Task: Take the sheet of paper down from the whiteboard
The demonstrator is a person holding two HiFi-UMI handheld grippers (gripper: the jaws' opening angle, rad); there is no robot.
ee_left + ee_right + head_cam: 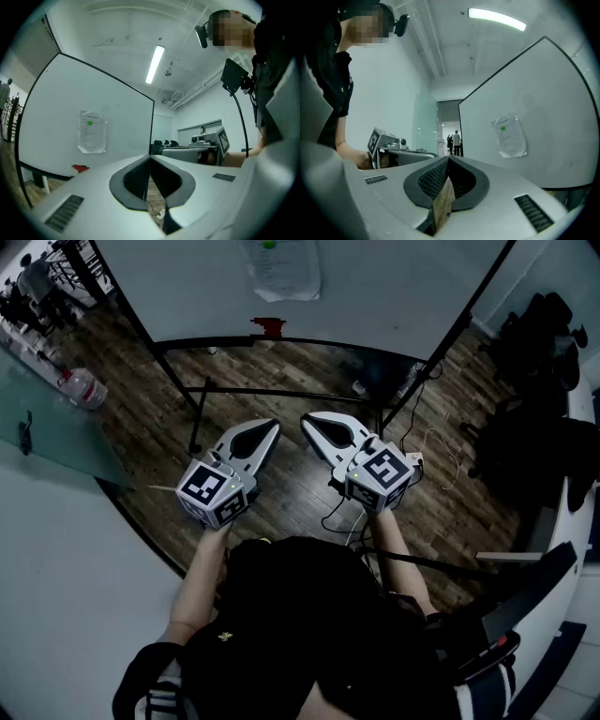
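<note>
A white sheet of paper point(281, 270) hangs on the whiteboard point(187, 287) under a green magnet point(270, 245). The left gripper view has the paper point(92, 132) left of centre; in the right gripper view the paper point(510, 136) is at the right. My left gripper point(273, 425) and right gripper point(307, 418) are held side by side, level, well short of the board. In each gripper's own view the left gripper point(150, 157) and the right gripper point(448, 158) have their jaws together with nothing between them.
A red object point(269, 326) lies on the board's lower ledge. The board's black stand legs point(192, 413) and cables point(427, 451) cross the wood floor ahead. A water bottle point(82, 387) stands at the left, dark chairs point(539, 334) at the right. People point(456, 140) stand far down the corridor.
</note>
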